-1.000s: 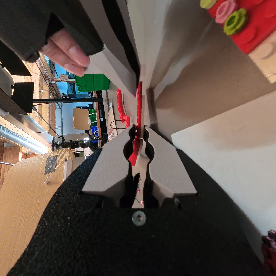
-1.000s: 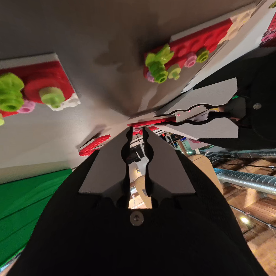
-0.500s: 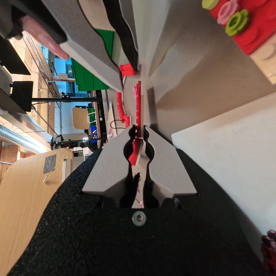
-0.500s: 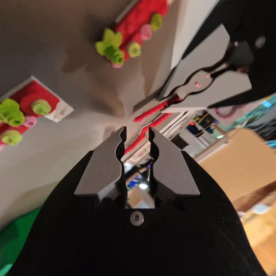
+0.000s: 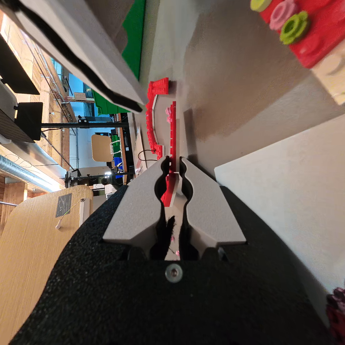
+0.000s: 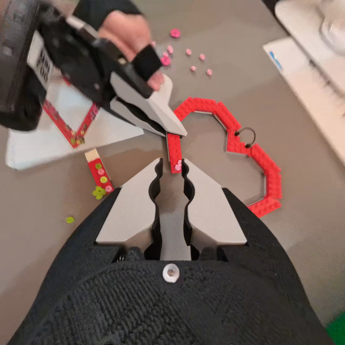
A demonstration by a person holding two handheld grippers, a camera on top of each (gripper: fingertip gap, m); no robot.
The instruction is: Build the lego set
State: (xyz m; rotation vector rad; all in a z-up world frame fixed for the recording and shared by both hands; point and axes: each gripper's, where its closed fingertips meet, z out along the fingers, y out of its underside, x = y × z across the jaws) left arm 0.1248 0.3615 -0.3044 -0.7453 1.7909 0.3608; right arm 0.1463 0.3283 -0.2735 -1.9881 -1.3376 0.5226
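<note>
a: what are the left tongs (image 5: pixel 174 158) doing?

b: i'm clamping them narrow on one end of a red strip (image 6: pixel 174 152). in the right wrist view the strip is sticking out from them (image 6: pixel 175 133), tilted over the grey worktop (image 6: pixel 233 65), with two pink studs (image 6: pixel 178 165) on its free end.

a: and the right tongs (image 6: pixel 172 161)?

b: i'm keeping them a little apart, holding nothing. the free end of the strip is sitting just at the gap between their tips; whether it is touching them, i cannot tell.

a: where is the rest of the set lying?

b: a red arc (image 6: pixel 261 158) of joined plates is lying on the worktop to the right of the strip, with a black ring (image 6: pixel 246 137) at its notch. a second strip (image 6: pixel 100 173) with green and pink studs is lying to the left, beside a white sheet (image 6: pixel 65 130). loose pink studs (image 6: pixel 188 51) are scattered further off, and a green stud (image 6: pixel 70 220) is lying near my right tongs.
</note>
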